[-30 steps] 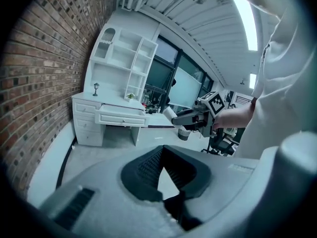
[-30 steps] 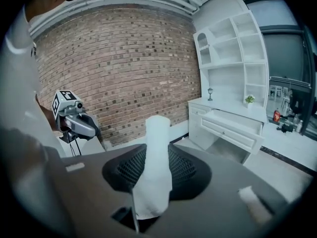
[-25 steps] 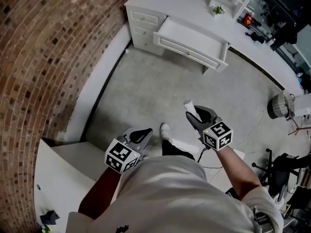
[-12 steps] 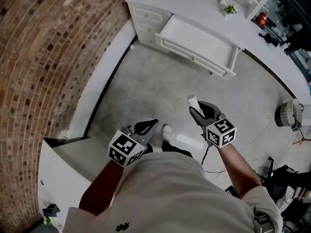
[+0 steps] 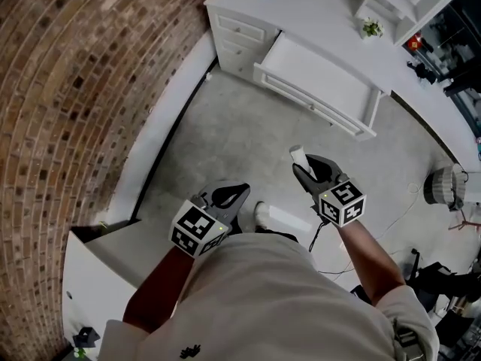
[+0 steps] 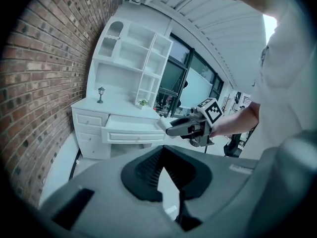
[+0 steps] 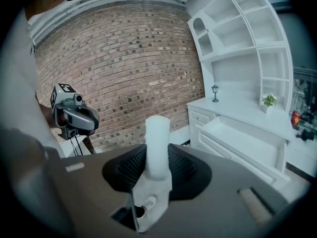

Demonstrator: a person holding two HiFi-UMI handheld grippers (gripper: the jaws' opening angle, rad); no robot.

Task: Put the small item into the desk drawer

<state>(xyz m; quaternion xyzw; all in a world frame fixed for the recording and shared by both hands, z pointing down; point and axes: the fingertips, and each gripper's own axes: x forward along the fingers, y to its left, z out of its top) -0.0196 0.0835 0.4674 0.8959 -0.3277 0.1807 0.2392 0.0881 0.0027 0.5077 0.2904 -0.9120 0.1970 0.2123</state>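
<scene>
Two claws are held out over the grey floor [image 5: 248, 134], side by side and apart. The right claw [image 5: 303, 170] is closed on the item [image 5: 297, 155], its jaws standing fairly wide with the pads pressed on the item's sides. The left claw [image 5: 237, 192] holds nothing, and its jaws meet at the tips with only a thin wedge of light behind them. The item is white and roll-shaped. It stands up along the jaws, with a blunt, rounded end poking past their tips, and its lower part looks wider and rumpled where it sits deep in the grip. It is over the floor, well apart from the drawer [image 5: 319, 74], which is pulled open from the front of the white table [image 5: 316, 10] ahead. Both forearms reach forward from the person's body. Each claw points ahead and somewhat downward towards the table, marker cubes nearest the wrists. A brick wall [image 5: 68, 89] runs along the left side.
</scene>
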